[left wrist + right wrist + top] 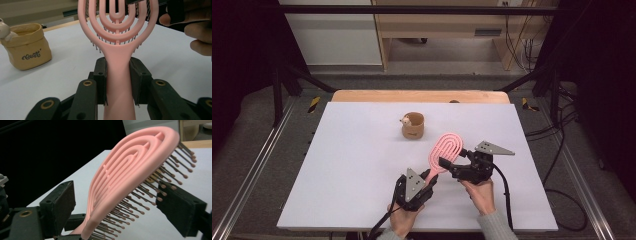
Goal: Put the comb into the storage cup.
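Left tool (117,82) clamped on pink brush (117,50); right tool (125,205) open around it; pouch (27,47) lettered "Best".

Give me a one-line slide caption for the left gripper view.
Left gripper clamps the pink hairbrush by its handle, head raised over the white table, tan pouch behind.

A small tan fabric pouch (27,46) on the white table (62,72) bears the dark script word "Best" on its front.
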The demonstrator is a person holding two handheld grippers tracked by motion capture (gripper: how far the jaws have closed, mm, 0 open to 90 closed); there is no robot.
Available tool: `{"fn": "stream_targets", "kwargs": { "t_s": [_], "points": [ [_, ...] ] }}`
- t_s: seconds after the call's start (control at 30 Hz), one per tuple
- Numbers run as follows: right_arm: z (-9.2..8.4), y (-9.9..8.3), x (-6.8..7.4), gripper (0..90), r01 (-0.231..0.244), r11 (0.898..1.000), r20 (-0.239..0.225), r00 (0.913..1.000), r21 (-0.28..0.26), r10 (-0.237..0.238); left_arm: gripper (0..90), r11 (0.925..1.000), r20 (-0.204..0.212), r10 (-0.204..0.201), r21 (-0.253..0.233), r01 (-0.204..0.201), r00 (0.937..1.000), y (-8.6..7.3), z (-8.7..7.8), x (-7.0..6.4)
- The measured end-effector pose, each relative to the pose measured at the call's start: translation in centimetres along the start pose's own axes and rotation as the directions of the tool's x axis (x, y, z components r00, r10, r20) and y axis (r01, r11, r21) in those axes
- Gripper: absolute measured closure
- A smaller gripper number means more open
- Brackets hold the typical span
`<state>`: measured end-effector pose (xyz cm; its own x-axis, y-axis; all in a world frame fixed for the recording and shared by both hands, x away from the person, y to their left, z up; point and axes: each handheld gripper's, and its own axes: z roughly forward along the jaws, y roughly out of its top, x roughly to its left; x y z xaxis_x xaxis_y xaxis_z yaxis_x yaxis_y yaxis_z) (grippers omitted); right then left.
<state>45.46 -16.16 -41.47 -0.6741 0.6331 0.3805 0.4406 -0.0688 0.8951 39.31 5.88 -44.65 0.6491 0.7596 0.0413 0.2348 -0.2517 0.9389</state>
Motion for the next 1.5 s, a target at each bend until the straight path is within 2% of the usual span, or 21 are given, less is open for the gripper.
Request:
{"fn": "stream_targets", "kwargs": {
  "t_s": [0.23,0.37,0.57,0.87,0.97,1.5],
  "points": [
    [0.04,-0.06,-0.24,26.4,-0.028,0.999,-0.022,0.9994,0.015,0.029,69.5,1.0000,0.005,0.007,-0.005,-0.007,1.0000,0.07,0.03,-0.27],
    [0.03,-0.04,-0.32,37.2,-0.038,0.999,-0.052,0.9979,0.025,0.040,69.5,0.9999,0.008,0.012,-0.006,-0.012,0.9999,0.06,0.04,-0.42],
    [-0.09,0.00,-0.46,47.1,-0.061,0.998,-0.058,0.9963,0.035,0.063,69.5,0.9998,0.003,0.016,-0.007,-0.016,0.9999,0.11,-0.05,-0.36],
    [-0.09,0.01,-0.50,50.4,-0.079,0.996,-0.054,0.9952,0.044,0.081,69.5,0.9994,-0.007,0.033,-0.004,-0.033,0.9994,0.12,0.00,-0.49],
    [-0.10,0.05,-0.49,52.3,-0.098,0.994,-0.063,0.9929,0.053,0.101,69.5,0.9992,-0.013,0.039,-0.002,-0.039,0.9991,0.10,0.09,-0.57],
    [-0.06,0.08,-0.41,59.8,-0.123,0.990,-0.086,0.9880,0.070,0.129,69.5,0.9989,-0.015,0.045,0.010,-0.045,0.9989,-0.11,0.39,-0.65]
  ]
}}
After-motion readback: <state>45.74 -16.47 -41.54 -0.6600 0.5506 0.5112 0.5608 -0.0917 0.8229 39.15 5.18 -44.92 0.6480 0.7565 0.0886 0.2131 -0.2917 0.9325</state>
